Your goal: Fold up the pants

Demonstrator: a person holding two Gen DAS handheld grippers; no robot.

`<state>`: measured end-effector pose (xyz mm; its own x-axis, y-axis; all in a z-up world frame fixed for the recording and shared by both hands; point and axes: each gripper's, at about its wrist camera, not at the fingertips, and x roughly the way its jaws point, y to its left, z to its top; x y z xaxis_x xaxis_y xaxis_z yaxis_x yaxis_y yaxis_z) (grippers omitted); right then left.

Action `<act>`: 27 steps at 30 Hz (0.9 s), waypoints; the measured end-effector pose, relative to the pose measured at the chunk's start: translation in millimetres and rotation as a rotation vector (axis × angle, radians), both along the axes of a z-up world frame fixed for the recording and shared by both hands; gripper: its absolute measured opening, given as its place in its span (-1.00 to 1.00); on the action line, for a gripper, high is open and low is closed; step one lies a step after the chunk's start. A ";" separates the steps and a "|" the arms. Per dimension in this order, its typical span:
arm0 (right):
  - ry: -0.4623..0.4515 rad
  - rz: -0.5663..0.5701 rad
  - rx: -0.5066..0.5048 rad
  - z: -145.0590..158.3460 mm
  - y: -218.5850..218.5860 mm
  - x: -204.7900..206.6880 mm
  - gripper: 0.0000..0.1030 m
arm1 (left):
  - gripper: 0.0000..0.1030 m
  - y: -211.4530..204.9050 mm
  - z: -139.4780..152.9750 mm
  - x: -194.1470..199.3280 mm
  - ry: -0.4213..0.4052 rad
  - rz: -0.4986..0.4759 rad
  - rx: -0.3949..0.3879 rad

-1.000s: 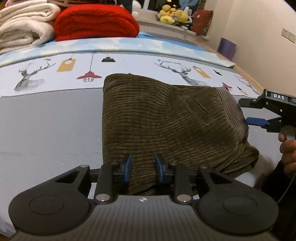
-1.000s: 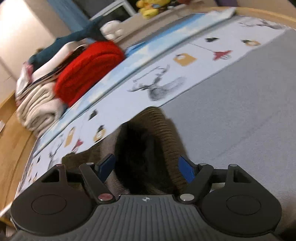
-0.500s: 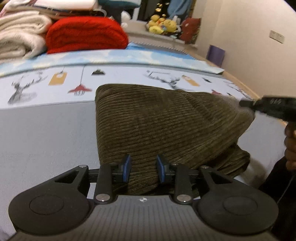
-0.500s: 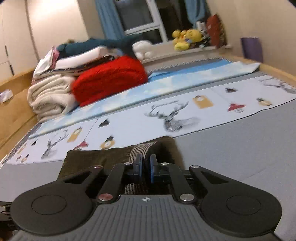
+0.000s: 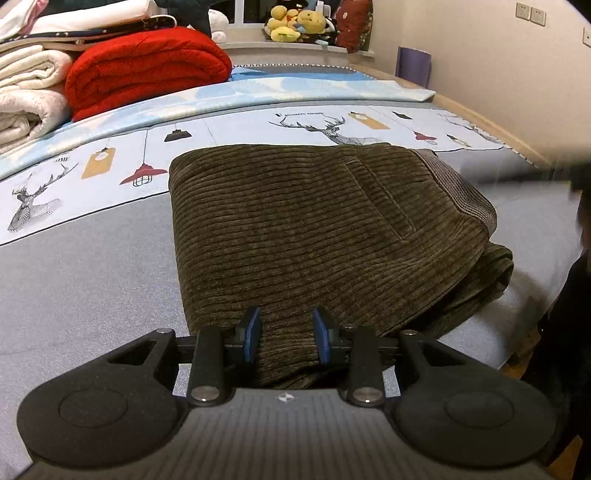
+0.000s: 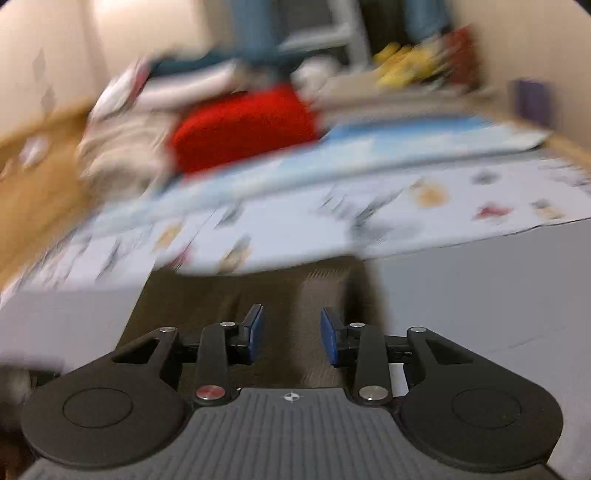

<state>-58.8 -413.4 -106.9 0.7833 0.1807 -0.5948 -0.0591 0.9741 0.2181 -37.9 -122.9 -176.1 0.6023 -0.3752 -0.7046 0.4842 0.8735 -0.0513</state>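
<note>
The olive-brown corduroy pants (image 5: 314, 229) lie folded in a thick stack on the grey bed cover (image 5: 81, 266), waistband at the right. My left gripper (image 5: 286, 334) is open, its blue pads just above the near edge of the stack, holding nothing. In the blurred right wrist view, my right gripper (image 6: 291, 334) is open over the pants (image 6: 229, 295) with nothing between its pads. In the left wrist view the right gripper is only a dark blur (image 5: 532, 173) at the far right.
Folded blankets, red (image 5: 147, 66) and cream (image 5: 26, 92), are stacked at the back left. Stuffed toys (image 5: 291, 26) sit on the window ledge. The printed deer sheet (image 5: 332, 125) lies behind the pants. The bed's wooden edge (image 5: 491, 125) runs along the right.
My right gripper was shut on the waistband half a second ago and has opened and let it go, moving fast. The waistband corner has dropped flat. My left gripper stays open.
</note>
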 end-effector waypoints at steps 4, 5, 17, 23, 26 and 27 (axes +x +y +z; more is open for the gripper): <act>0.157 0.069 -0.241 -29.1 30.4 18.6 -0.40 | -0.28 0.0 5.0 2.6 0.022 0.016 -0.003; 0.149 0.078 -0.259 -26.3 33.3 21.2 -0.40 | -0.27 1.3 7.6 5.3 0.035 0.027 -0.014; 0.020 -0.003 -0.164 20.4 15.0 70.6 -0.21 | -0.24 -4.5 75.0 78.1 0.102 0.059 0.115; 0.234 -0.085 -0.212 -15.7 3.8 119.1 -0.03 | -0.31 -14.3 94.6 128.8 0.051 -0.024 0.115; 0.262 -0.112 -0.171 -19.7 0.3 124.1 -0.03 | -0.36 -23.2 79.2 148.8 0.079 -0.043 0.125; 0.263 -0.113 -0.174 -20.5 1.0 123.7 -0.03 | -0.36 -25.2 73.0 153.0 0.088 -0.041 0.127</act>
<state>64.9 -412.4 -127.4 0.6081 -0.0202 -0.7936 0.0875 0.9953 0.0418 115.2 -148.1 -103.1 0.5222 -0.3025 -0.7974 0.5177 0.8554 0.0144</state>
